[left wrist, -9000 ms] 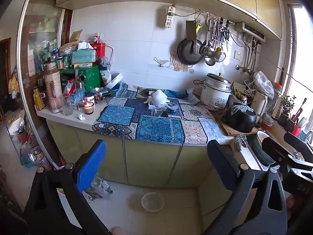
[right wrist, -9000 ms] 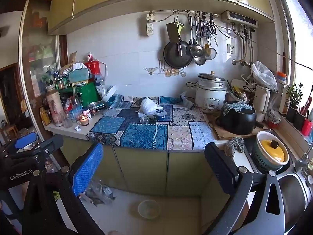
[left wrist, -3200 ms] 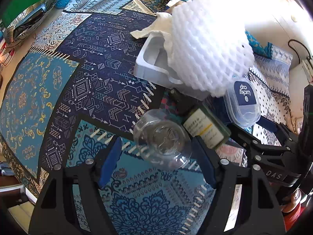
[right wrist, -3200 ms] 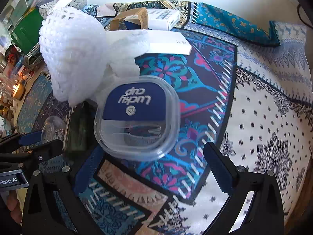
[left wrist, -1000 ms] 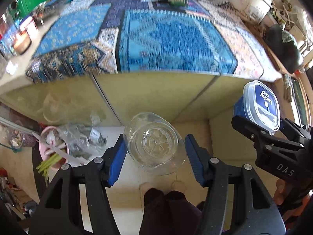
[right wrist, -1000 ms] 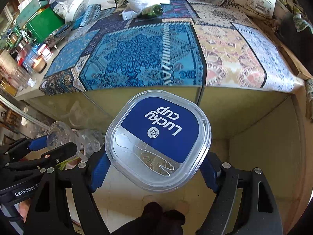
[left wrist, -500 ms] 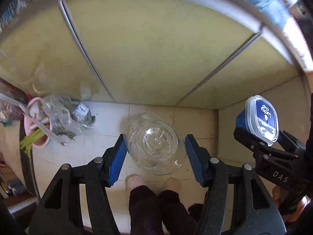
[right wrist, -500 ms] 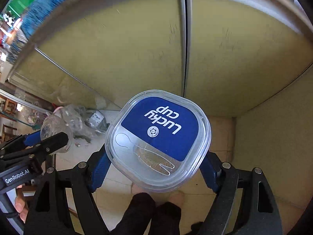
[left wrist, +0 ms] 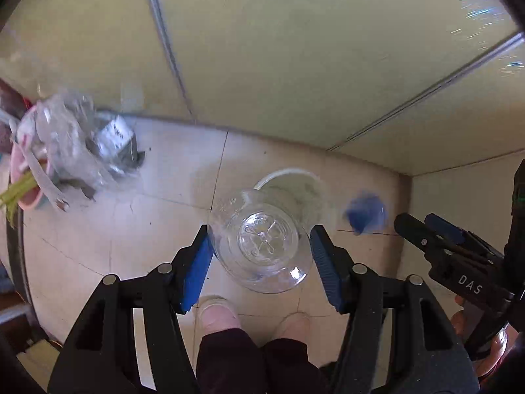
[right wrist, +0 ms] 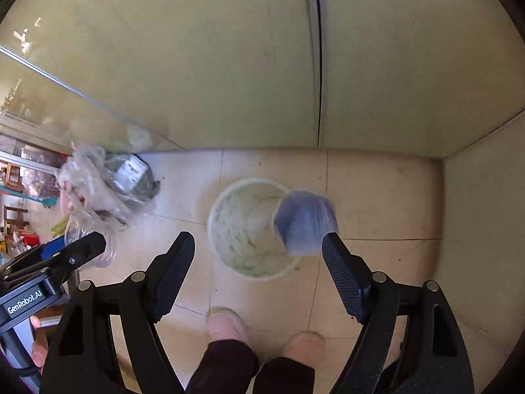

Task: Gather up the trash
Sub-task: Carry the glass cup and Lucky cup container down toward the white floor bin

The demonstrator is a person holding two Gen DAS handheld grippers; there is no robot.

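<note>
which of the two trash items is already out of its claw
The blue-lidded container, a blur in mid-air over the white bin, with the right claw empty. The clear plastic cup sits between the left claw's blue pads.

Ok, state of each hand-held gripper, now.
Left hand-held gripper: shut on the clear plastic cup.
Right hand-held gripper: open, empty; blurred blue-lidded container beyond it, over the bin.

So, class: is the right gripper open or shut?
Open: the right gripper holds nothing; the blue-lidded container blurs beyond its fingertips.
</note>
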